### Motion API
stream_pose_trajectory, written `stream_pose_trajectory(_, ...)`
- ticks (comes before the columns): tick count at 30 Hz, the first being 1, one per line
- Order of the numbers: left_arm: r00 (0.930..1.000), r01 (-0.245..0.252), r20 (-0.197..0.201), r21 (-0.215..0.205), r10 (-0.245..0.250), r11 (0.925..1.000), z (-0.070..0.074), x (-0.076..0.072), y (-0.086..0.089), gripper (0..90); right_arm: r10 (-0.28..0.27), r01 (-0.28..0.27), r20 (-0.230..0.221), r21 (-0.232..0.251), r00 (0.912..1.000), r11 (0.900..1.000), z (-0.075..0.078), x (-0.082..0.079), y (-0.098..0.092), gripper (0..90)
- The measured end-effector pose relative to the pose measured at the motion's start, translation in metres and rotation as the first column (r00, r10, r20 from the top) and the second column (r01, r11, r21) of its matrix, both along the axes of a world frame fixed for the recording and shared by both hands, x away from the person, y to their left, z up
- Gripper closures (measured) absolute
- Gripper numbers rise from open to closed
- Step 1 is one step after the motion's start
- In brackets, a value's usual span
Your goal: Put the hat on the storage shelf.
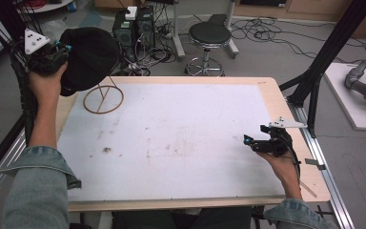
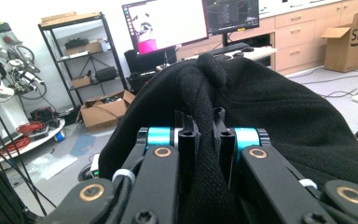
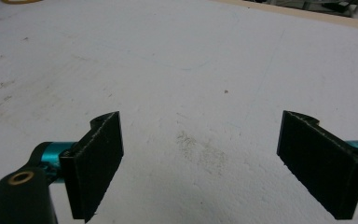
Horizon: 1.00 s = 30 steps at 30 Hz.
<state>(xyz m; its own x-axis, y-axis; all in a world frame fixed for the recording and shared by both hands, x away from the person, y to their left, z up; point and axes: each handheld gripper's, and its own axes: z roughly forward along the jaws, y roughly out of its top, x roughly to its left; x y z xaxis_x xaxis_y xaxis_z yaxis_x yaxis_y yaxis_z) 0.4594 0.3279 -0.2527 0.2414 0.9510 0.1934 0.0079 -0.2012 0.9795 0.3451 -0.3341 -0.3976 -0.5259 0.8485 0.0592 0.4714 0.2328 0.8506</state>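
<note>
A black knitted hat hangs in the air over the table's far left corner, held up by my left gripper. In the left gripper view the jaws pinch a fold of the hat between them, so my left gripper is shut on the hat. A wooden ring stand rests on the white table top just below the hat. My right gripper rests low at the table's right side. Its pads stand wide apart with nothing between them, so my right gripper is open.
The table has a wooden rim. Behind it are a black stool, computer towers and loose cables on the floor. A black frame post rises at the right.
</note>
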Motion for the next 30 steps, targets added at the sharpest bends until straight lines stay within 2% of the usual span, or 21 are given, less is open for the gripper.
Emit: stream_pose_trajectory(30, 0.9993, 0.008, -0.038, 0.014, -0.008, 0.9999, -0.019, 0.005, -0.003, 75.3, 0.0, 0.0, -0.006, -0.005, 1.0, 1.0, -0.002, 0.001, 0.001, 14.2)
